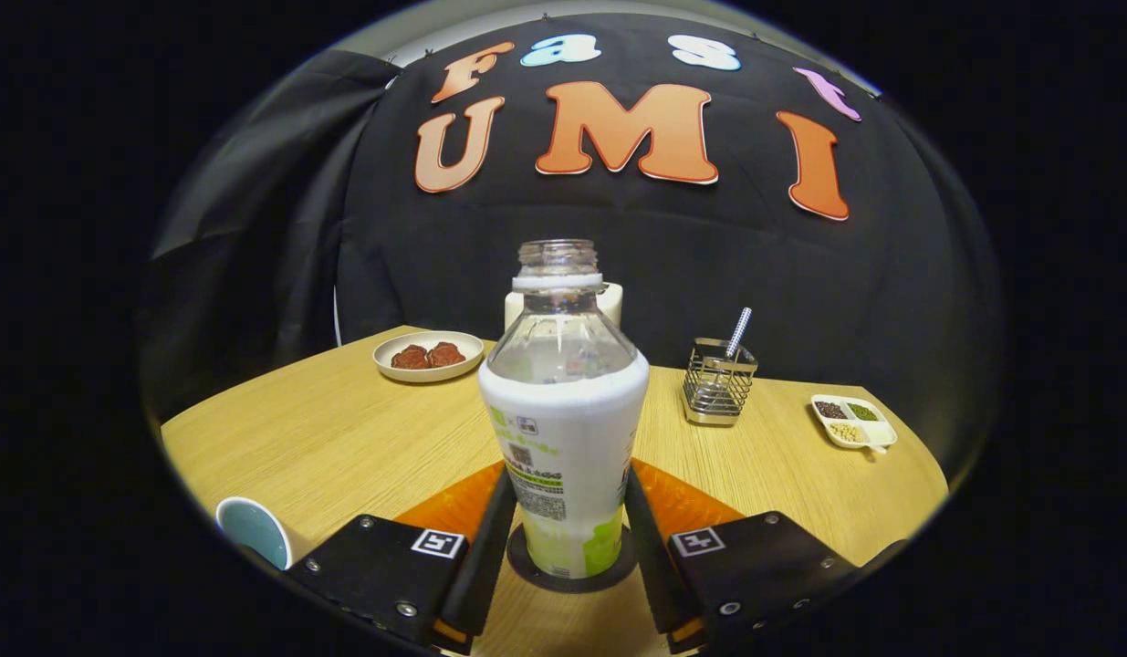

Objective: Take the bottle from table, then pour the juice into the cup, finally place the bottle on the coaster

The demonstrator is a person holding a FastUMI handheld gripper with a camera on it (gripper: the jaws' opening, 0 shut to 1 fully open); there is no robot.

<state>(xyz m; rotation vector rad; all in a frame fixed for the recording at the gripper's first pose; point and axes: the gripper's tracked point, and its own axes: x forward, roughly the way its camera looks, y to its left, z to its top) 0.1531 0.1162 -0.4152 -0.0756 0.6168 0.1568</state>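
Note:
A bottle (563, 429) with a white and green label and a clear, uncapped neck stands upright on a dark round coaster (572, 575) on the wooden table (344, 438). My gripper (568, 538) holds it low down: both black fingers (490, 538) lie against the label's sides, so it is shut on the bottle. The clear upper part of the bottle looks empty. A white cup (253, 531) with a blue inside stands to the left of the left finger, near the table's front edge.
Beyond the bottle to the left is a white plate (428, 355) with two brown pieces. A wire holder (718, 381) with a metal straw stands to the right, and a small divided dish (853, 421) further right. A white object (610, 301) hides behind the bottle.

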